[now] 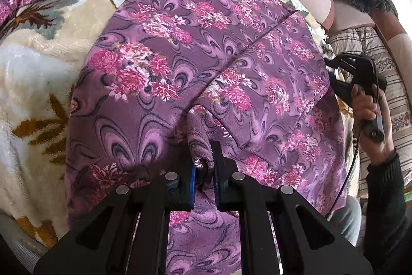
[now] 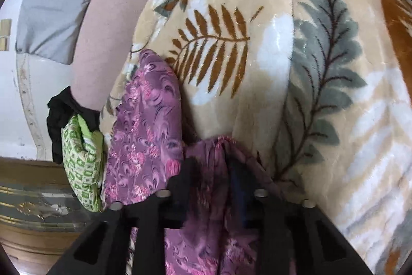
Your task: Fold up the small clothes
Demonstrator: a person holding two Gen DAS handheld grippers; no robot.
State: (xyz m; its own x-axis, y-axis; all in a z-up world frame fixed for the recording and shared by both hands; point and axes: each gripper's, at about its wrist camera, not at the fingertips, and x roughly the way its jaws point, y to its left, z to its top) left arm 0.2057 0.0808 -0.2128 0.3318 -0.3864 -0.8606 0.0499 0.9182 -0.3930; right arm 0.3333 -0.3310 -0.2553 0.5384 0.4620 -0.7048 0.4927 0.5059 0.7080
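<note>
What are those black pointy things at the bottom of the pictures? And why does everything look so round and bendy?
Those are claws, squeezed by a person's hands. Each carries a tiny camera with a round lens, which bends the picture. One picture looks along the left claw, the other along the right claw. Both are shut on a purple flowery garment spread over a leafy blanket. In the left picture you can spot the person's hand holding the other claw's handle. They are folding the garment.

The garment (image 2: 144, 125) hides the right tool's (image 2: 208, 166) tips; the black cloth (image 2: 58, 115) beside it is perhaps folded.
</note>
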